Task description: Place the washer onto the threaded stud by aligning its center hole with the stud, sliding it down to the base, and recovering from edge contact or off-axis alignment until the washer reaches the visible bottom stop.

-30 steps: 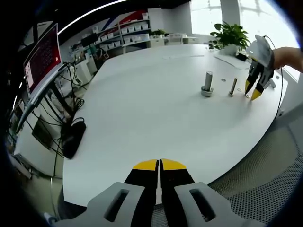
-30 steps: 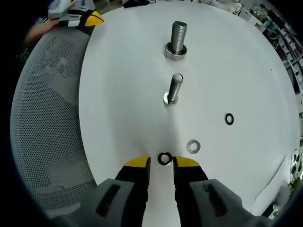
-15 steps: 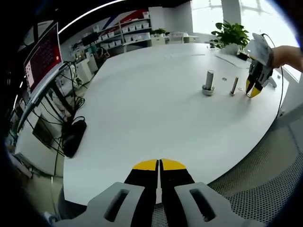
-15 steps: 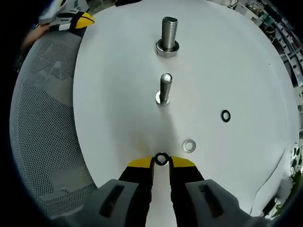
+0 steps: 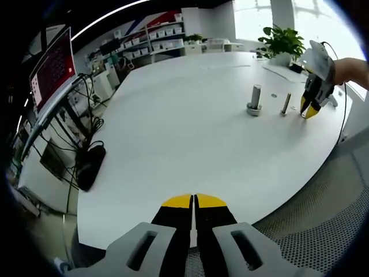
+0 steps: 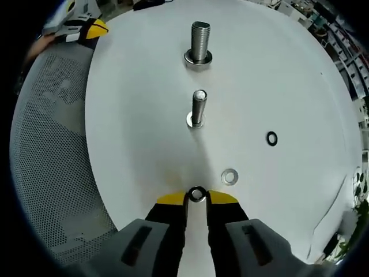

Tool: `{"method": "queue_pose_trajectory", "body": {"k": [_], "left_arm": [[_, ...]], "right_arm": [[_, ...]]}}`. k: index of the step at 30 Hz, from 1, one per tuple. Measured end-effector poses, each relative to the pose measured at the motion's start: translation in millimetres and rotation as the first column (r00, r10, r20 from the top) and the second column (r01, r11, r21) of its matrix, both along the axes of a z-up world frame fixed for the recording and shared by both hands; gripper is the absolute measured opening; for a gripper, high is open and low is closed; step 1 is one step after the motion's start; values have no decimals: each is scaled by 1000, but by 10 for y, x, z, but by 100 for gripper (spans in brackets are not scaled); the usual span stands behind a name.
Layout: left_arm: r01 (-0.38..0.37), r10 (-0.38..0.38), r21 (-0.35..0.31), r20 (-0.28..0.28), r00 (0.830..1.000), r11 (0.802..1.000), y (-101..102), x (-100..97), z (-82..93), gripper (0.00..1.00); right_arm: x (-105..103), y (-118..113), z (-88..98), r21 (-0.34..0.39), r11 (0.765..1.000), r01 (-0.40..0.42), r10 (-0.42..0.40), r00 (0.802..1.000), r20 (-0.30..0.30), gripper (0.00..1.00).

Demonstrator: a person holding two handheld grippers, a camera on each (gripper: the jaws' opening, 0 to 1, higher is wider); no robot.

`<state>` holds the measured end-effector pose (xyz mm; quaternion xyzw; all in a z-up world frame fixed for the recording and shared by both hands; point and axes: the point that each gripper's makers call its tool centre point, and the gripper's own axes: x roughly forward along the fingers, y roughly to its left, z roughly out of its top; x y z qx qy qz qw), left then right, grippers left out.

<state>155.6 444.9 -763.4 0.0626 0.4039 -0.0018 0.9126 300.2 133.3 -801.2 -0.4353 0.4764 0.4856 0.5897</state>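
So the right gripper (image 6: 196, 198) is sitting low on the white counter (image 6: 144, 115) with its yellow-tipped fingers (image 6: 170, 199) narrowed around a dark washer (image 6: 197, 194), pinching it by the edges while it's lying flat, looks like. I'm guessing the trick here is keeping that pinch level when lifting, so the hole is facing straight down before lining it up over the stud. Just beside it a silver washer (image 6: 229, 175) is lying loose, and another dark washer (image 6: 271, 138) is resting farther off. Ahead, the thin threaded stud (image 6: 198, 108) is standing upright, with the fat stud (image 6: 199, 43) behind it. No containers anywhere. The left gripper (image 5: 194, 201) is hanging back over the counter edge, fingers pressed together on nothing.
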Motion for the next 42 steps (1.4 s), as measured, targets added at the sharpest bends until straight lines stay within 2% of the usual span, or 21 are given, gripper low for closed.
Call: {"method": "queue_pose_trajectory", "body": {"k": [6,9,11,12,14,17,19,26,35,42], "left_arm": [[3,-3,1,2,1000,1000,-3,1,4,0],[3,-3,0,1,1000,1000,-4,1,1,0],[5,-5,2,3,1000,1000,-5,2,4,0],[5,-5,0,5,1000,1000,-8,3,8,0],[6,-6,1,5,1000,1000,-7,4,10,0],[7,-7,2,5,1000,1000,-6,6,7,0],[7,-7,1,11,1000,1000,-7,10,15,0],[4,-4,0,16,1000,1000,-5,11,24,0],[3,-3,-1,22,1000,1000,-4,19,32,0],[1,-1,-2,21,1000,1000,-2,17,30,0]], "right_arm": [[-12,1,8,27,999,18,-20,998,53,15],[-7,5,17,38,998,40,-43,994,102,15],[-3,15,30,47,999,9,-15,990,139,15],[-8,9,29,54,999,6,-13,989,145,14],[13,3,29,79,995,66,-77,985,151,14],[27,13,85,78,995,65,-77,983,164,14],[23,87,158,109,992,69,-85,985,151,14],[-40,246,352,133,990,36,-50,993,107,14],[-9,472,589,160,986,-41,18,990,139,14],[64,649,670,183,980,-76,48,988,149,14]]}}
